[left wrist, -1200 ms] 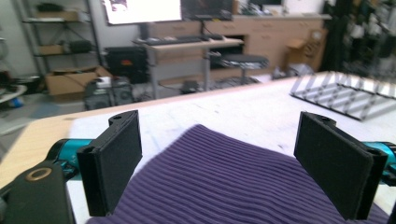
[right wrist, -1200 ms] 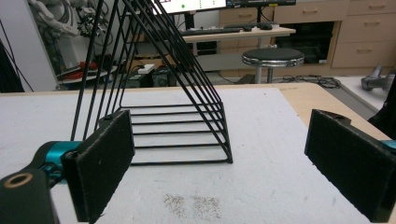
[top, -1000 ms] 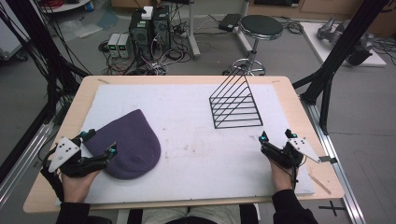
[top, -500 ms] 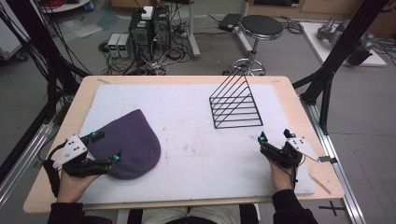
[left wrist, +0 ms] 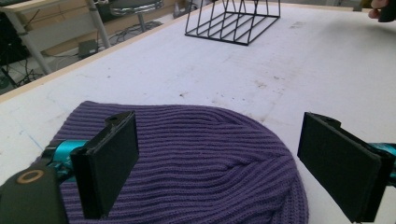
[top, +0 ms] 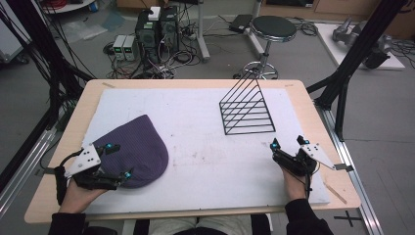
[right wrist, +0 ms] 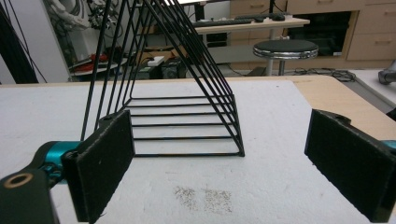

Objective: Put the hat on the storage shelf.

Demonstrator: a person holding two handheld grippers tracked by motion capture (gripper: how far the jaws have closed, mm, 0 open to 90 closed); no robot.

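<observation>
Purple knit beanie (top: 134, 154): flat on the tabletop (top: 205, 147), near left, my left gripper (top: 115, 160) spread wide astride its near edge, empty. Right gripper (top: 288, 145): wide open, empty, near right before the black wire rack (top: 247, 110). Advice: lower, pinch one edge only.

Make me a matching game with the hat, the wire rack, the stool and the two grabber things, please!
Things:
1. knit hat
2. wire rack
3. stool
4. left gripper
5. right gripper

Descriptions:
A. on the floor beyond the table
B. open, jaws either side of the hat's edge
C. purple, lying flat on the white mat
D. open, aimed at the rack, touching nothing
E. black, triangular, standing on the mat

Pairs: 1-C, 2-E, 3-A, 4-B, 5-D
</observation>
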